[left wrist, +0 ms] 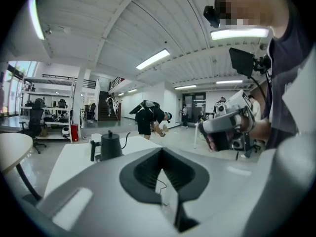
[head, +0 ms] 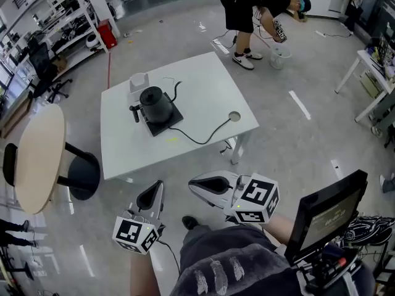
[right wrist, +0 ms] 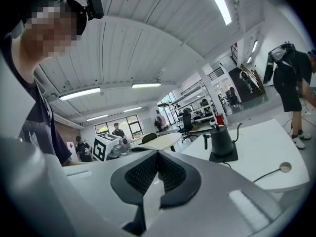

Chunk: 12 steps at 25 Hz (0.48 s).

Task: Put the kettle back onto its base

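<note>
From the head view, I'm standing back from the white worktop (head: 203,91) and seeing the black kettle (head: 154,103) sitting near its far left side, apparently already seated on its square base (head: 170,125), with the cord (head: 197,137) trailing off to the right. I'm holding the left gripper (head: 155,190) and the right gripper (head: 200,184) low in front of me, well apart from the worktop. In the left gripper view, my jaws are pressed fully together with nothing between them, and the kettle (left wrist: 109,146) is showing small and far beyond them. In the right gripper view, those jaws are likewise meeting at the tips and carrying nothing, with the kettle (right wrist: 221,141) upright on the base (right wrist: 223,157) off to the right. I'm judging it a rigid body with a smooth, probably slippery surface, heavier if there's water inside, so I'm reckoning the side handle (head: 134,111) is the place to clamp, never the thin curved spout (head: 177,90).
</note>
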### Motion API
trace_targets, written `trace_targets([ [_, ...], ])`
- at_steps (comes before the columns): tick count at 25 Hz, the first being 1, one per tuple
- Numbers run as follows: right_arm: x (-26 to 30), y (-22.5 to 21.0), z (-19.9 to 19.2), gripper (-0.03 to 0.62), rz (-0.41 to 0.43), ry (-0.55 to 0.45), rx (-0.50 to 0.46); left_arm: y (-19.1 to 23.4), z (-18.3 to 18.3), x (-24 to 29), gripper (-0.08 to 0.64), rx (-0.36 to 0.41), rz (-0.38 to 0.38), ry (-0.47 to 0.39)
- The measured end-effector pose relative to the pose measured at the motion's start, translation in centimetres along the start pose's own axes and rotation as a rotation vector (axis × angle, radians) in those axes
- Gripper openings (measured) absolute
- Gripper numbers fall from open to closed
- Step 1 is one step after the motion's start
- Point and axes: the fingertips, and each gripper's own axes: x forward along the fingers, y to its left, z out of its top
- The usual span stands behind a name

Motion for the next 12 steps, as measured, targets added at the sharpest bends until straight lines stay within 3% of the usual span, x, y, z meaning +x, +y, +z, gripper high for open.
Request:
trace_targets([
  [5,-9.2,-0.7,-2.5,0.002,-0.004,0.013,0.021,-9.7,-0.3,3.6,0.002,-0.017,-0.027,0.000],
  [12,-18.3,-2.0,-4.7,0.002,-0.025,0.001,0.068,-19.9,-0.9,7.2,0.002,0.025,-0.062,0.039],
])
